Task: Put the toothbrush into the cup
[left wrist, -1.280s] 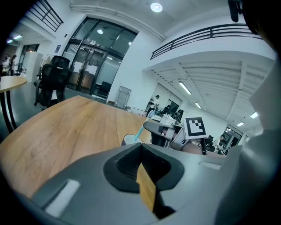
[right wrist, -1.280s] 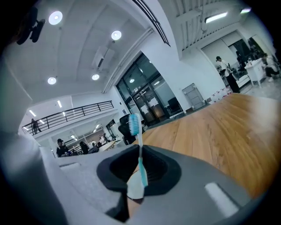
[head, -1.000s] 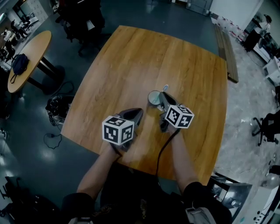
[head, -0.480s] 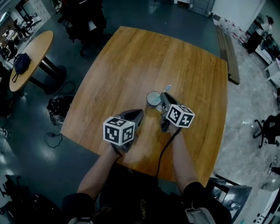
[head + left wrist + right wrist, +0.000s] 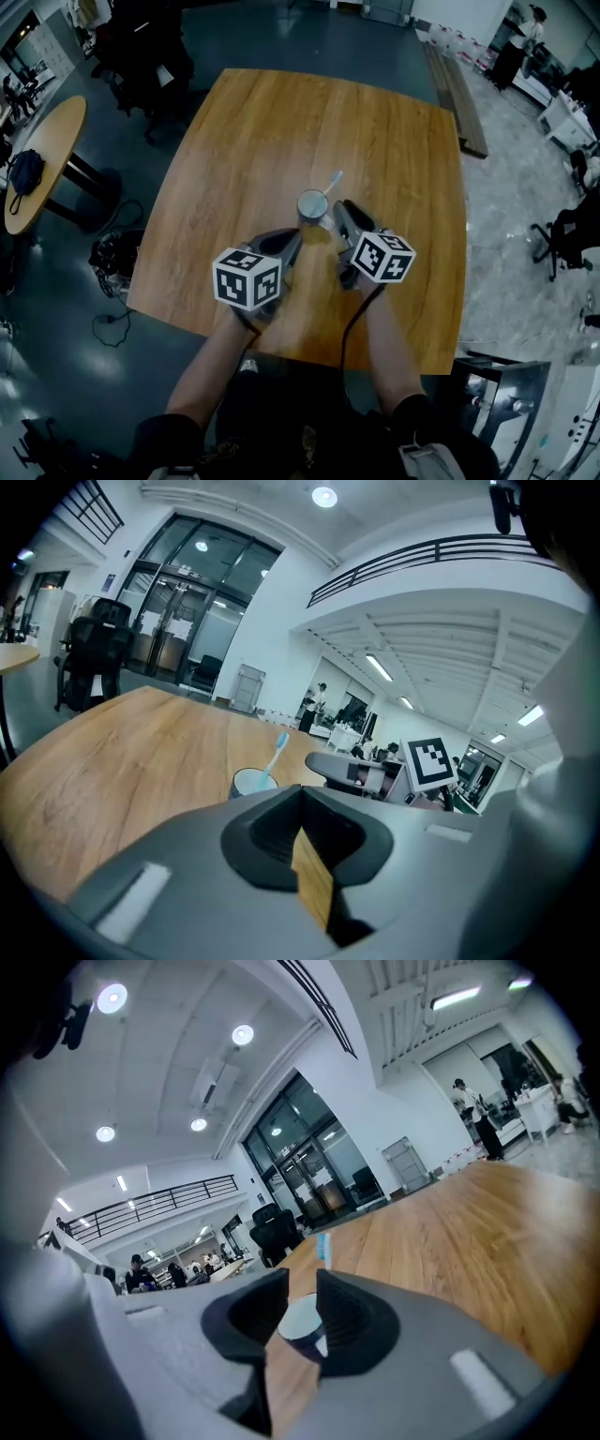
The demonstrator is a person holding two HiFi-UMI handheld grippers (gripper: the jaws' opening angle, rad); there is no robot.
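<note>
Two tongs: left gripper (image 5: 300, 791) pressed together, right gripper (image 5: 298, 1283) narrowly parted | wooden table (image 5: 309, 122) | glass-fronted office (image 5: 187, 621)

Left gripper (image 5: 302, 797): jaws together at the tips, nothing btwn them. Ahead on the wooden table (image 5: 141, 752), a cup (image 5: 249, 782) w/ a light-blue toothbrush (image 5: 276, 757) leaning in it. Right gripper (image 5: 319, 763) sits just beside the cup, on its right.

Broad wooden desk (image 5: 281, 122) at centre, dark glossy floor (image 5: 66, 319) around it. Round table (image 5: 56, 141) out at ten o'clock, pale tiles (image 5: 525, 187) at three. Tall glass doors (image 5: 178, 621) and ceiling lights (image 5: 324, 496) gleam beyond.
</note>
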